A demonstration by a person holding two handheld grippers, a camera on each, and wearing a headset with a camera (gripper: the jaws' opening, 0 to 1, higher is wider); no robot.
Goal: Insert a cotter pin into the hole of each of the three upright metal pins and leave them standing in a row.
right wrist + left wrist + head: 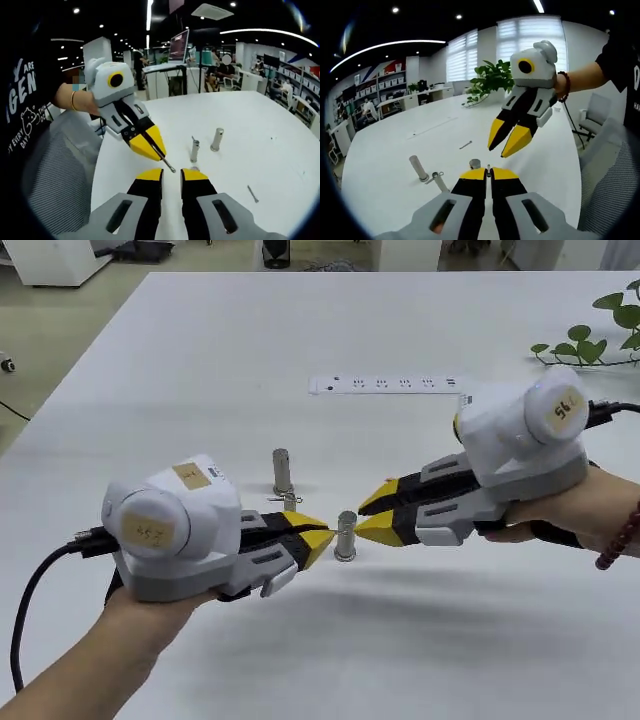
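The left gripper (318,536) is clamped on a cotter pin (168,164), tips just beside an upright metal pin (345,535) on the white table (200,360). The right gripper (366,518) faces it across that pin, jaws slightly apart.

Yellow-and-black left tool (322,537), right tool (362,520); silver cotter pin (168,164), metal pins (282,470)

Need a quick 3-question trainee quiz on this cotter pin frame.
1. True or false: the right gripper is shut on a metal pin.
2. What does the left gripper hold? A) cotter pin B) bolt C) nut
3. Fill in: ___ metal pins stand on the table.
Key: 1 false, it is open; 2 A; 3 three.
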